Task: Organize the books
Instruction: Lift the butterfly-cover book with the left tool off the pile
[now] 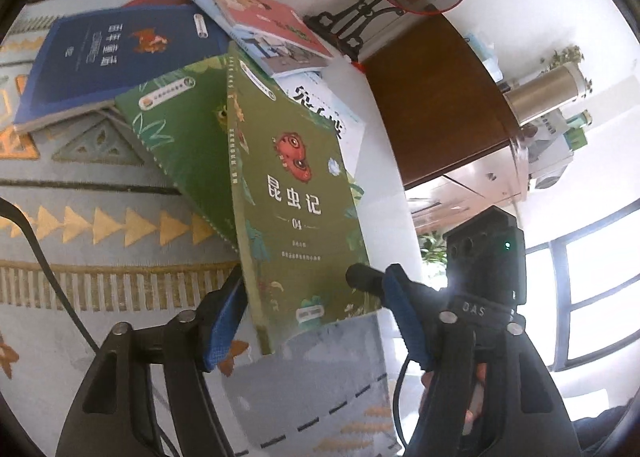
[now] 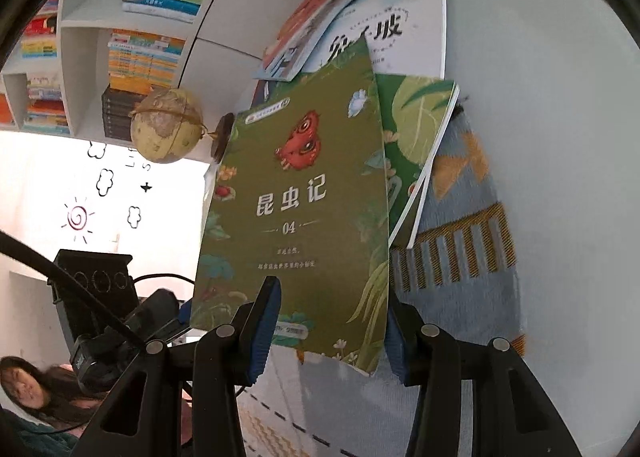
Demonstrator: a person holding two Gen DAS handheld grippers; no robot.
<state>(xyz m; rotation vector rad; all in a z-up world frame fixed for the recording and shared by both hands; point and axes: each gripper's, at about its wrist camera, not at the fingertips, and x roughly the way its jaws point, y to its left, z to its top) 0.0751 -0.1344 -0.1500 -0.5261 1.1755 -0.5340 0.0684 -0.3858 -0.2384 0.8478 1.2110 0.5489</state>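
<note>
Lifting olive-green book (image 2: 296, 209) off pile, right hand-held gripper (image 2: 328, 331) clamping its edge, left hand-held gripper (image 1: 316, 321) open beside; next, squaring it up.

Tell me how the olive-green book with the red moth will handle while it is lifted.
The olive-green book looks thin and soft-covered, so probably light and bendy. The right gripper holds only its bottom edge, so it may sag. Its cover looks smooth, perhaps slippery.

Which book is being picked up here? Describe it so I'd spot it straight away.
Look at the patterned blue-grey rug where books lie scattered. The one lifted at its near end is the olive-green book, held by the right gripper. Unlike the brighter green book beside it, it shows a red moth and "04".
</note>
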